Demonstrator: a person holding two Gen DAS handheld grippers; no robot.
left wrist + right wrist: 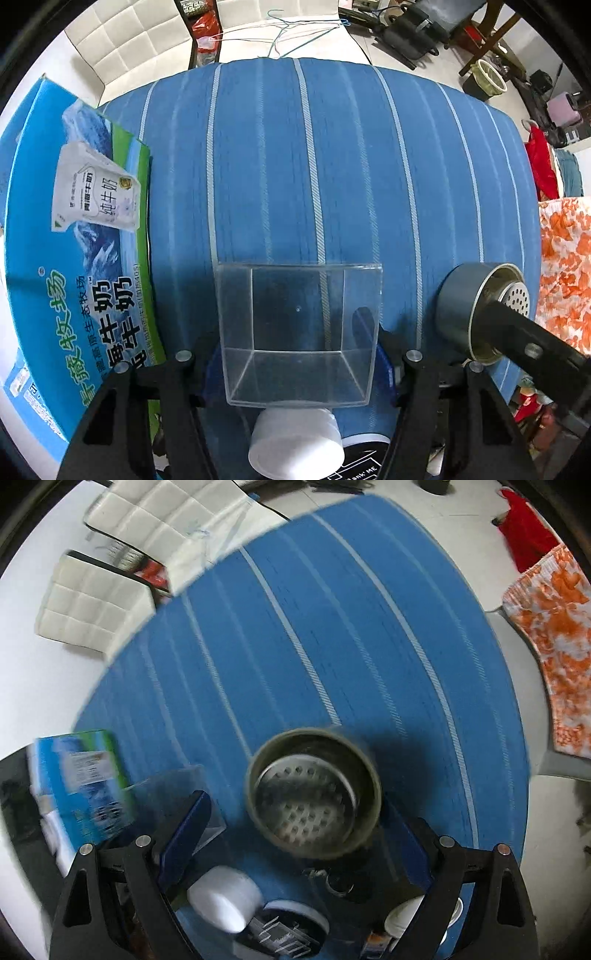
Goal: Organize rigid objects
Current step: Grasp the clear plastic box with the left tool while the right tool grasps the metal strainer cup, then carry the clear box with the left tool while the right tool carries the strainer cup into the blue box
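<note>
Clear square plastic box [299, 332], open top facing camera, empty, lower centre of left wrist view, on blue striped cloth; in right wrist view only a blurred corner at lower left. Grey metal cup [476, 314] with perforated strainer insert, lower right in left view, tilted; centre-low in right view [314, 794], mouth up. White round tub [295, 443] at bottom centre, just below the box, on its side
</note>
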